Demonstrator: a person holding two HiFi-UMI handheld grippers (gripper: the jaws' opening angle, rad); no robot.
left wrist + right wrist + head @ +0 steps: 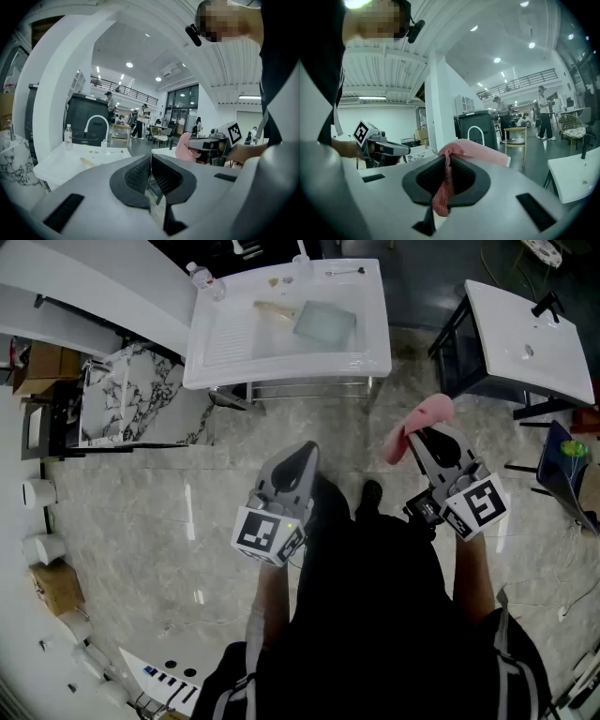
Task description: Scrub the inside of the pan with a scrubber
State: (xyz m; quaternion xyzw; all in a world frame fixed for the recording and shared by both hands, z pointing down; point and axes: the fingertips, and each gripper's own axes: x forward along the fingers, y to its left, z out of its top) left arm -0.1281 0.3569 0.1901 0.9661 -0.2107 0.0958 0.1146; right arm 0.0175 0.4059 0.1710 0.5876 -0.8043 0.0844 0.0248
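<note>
A grey squarish pan (325,322) with a pale handle (274,309) lies in the basin of a white sink table (234,343) far ahead of me. Both grippers hang above the floor, well short of it. My right gripper (417,435) is shut on a pink mesh scrubber (418,420); in the right gripper view the scrubber (461,150) is pinched between the jaws of that gripper (447,165) and droops below them. My left gripper (304,450) is shut with nothing in it, as the left gripper view (150,161) shows. That view also catches the scrubber (183,147).
A water bottle (202,277) and a white faucet (96,123) stand at the sink's back edge. A second white sink table (530,334) is at the right, and a marbled slab (131,395) at the left. People stand in the far background (543,112).
</note>
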